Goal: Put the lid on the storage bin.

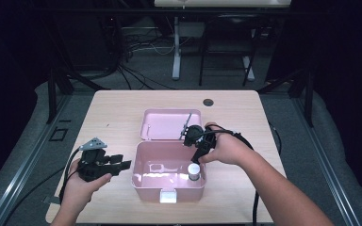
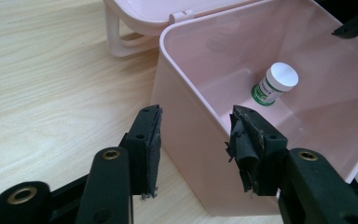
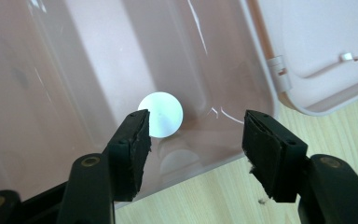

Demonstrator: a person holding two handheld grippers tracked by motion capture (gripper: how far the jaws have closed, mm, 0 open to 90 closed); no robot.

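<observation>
1. Pink box (image 1: pixel 141 176): smooth glossy plastic with rounded corners, standing open at lower centre of the high view. Its hinged lid (image 1: pixel 162 123) lies flat behind it, inner face up. A white latch (image 1: pixel 168 196) sits on the front wall.
2. Bottle (image 1: pixel 194 171): a small cylinder with a white ribbed cap and a green-and-white label, standing upright on the box floor in the right-hand corner. In the left gripper view it shows at upper right (image 2: pixel 275 84), label legible as a band only.
3. Left gripper (image 1: pixel 122 164): at lower left of the high view, just beside the box's left wall. Jaws apart and released, nothing between the pads; the pads (image 2: pixel 244 140) are frayed, torn black rubber.
4. Right gripper (image 1: pixel 199 151): held above the box's right rim, pointing down over the bottle. Jaws spread and released, clear of the cap, which shows as a plain white disc (image 3: pixel 161 114) in the right gripper view.
5. Surface: a pale wood-grain table (image 1: pixel 118 113) with rounded corners and a round dark cable port (image 1: pixel 208 102) near its far edge.
6. Room: dark; grey floor, loose cables and metal desk legs (image 1: pixel 176 52) at the top of the high view.
7. Differences: the lid's handle (image 2: pixel 121 39) is clearest in the left gripper view; the lid's hinge (image 3: pixel 279 74) is close up in the right gripper view.
</observation>
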